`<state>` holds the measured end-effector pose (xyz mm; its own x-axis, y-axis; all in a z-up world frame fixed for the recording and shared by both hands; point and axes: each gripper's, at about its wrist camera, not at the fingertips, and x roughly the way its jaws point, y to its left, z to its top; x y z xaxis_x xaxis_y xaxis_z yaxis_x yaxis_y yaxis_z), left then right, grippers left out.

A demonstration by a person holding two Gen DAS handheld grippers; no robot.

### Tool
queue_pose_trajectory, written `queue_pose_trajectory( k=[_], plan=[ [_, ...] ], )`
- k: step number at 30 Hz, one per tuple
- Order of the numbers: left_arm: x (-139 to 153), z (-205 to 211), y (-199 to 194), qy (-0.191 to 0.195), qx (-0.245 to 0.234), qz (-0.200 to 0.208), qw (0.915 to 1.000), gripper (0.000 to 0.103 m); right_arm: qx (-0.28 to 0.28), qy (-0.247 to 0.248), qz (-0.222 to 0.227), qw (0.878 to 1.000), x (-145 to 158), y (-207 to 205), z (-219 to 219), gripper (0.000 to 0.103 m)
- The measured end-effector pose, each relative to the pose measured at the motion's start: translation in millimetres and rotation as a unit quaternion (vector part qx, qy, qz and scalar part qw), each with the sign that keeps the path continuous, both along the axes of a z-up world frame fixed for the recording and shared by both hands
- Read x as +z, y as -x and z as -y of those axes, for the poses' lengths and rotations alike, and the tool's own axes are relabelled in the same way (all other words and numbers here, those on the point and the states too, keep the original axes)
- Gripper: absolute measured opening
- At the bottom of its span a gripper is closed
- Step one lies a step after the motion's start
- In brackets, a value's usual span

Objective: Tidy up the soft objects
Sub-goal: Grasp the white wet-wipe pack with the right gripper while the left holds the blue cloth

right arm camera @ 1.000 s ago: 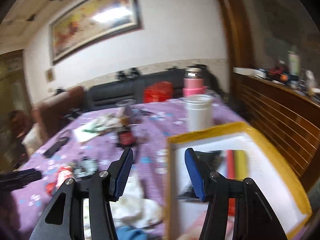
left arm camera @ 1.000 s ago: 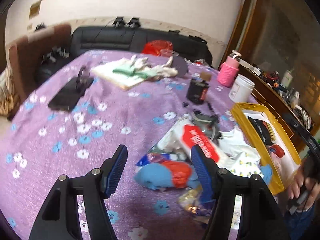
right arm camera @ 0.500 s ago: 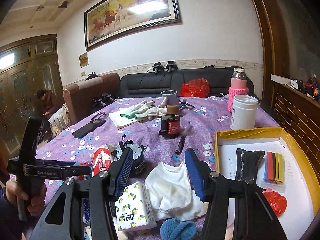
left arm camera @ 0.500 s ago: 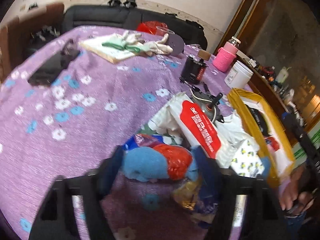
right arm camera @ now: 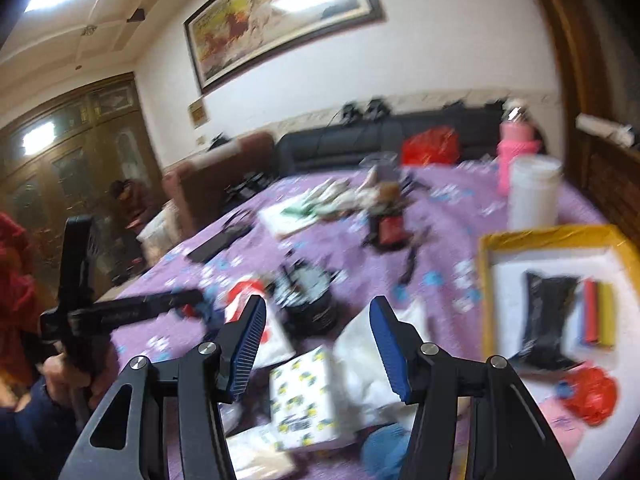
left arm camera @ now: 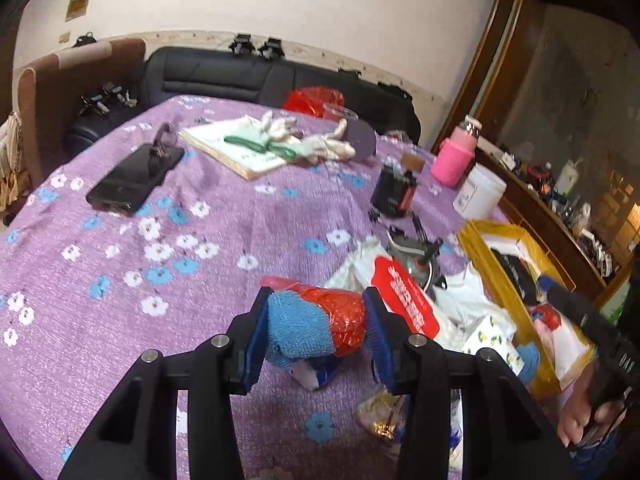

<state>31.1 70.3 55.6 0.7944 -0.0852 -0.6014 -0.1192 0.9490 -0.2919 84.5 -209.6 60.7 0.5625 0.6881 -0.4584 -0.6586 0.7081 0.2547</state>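
Purple flowered tablecloth (left arm camera: 120,288) is cluttered. Left gripper (left arm camera: 316,328), whose jaws have just been closing, is clamped on a blue cloth (left arm camera: 298,330) wrapped with red plastic (left arm camera: 344,312). Only the cloth may be gripped, so the plastic could slip free. Right gripper (right arm camera: 318,340) is held apart, empty, near the yellow tray (right arm camera: 486,276).

left cam: rides my left claw, close, angled down across the purple flowered tablecloth (left arm camera: 120,280) | right cam: my right claw, shallower tilt | shared: yellow-rimmed cardboard tray (left arm camera: 472,236) (right arm camera: 486,280), black sofa (left arm camera: 224,76) (right arm camera: 320,148)
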Motion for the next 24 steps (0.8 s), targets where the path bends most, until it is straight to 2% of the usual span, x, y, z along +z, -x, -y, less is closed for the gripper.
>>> queue_pose_trajectory(
  k=[3, 6, 9, 12, 17, 23, 24],
  plan=[
    [5.3, -2.1, 3.6, -0.014, 0.016, 0.016, 0.9997, 0.044, 0.032, 0.032, -0.014, 0.999, -9.6, 5.9, -24.1, 0.059],
    [5.1, -6.2, 3.0, -0.007, 0.019, 0.015, 0.9997, 0.044, 0.071, 0.051, -0.041, 0.995, -13.9, 10.8, -52.7, 0.060],
    [5.8, -10.4, 3.9, -0.001, 0.022, 0.016, 0.9996, 0.044, 0.085, 0.081, -0.050, 0.992, -14.5, 9.2, -76.8, 0.067],
    [5.9, -11.4, 5.0, -0.005, 0.026, 0.016, 0.9995, 0.044, 0.081, 0.122, -0.038, 0.988, -15.5, 1.3, -99.4, 0.068],
    [2.8, -11.8, 3.7, -0.001, 0.025, 0.009, 0.9997, 0.044, 0.080, 0.166, -0.050, 0.982, -27.4, -18.8, -128.0, 0.069],
    [0.6, -10.6, 2.9, 0.002, 0.021, 0.004, 0.9998, 0.044, 0.068, 0.186, -0.054, 0.979, -43.2, -26.5, -142.4, 0.069],
    [0.5, -10.7, 2.9, 0.003, 0.020, 0.004, 0.9998, 0.044, 0.063, 0.185, -0.056, 0.979, -45.7, -26.7, -142.0, 0.058]
  ],
)
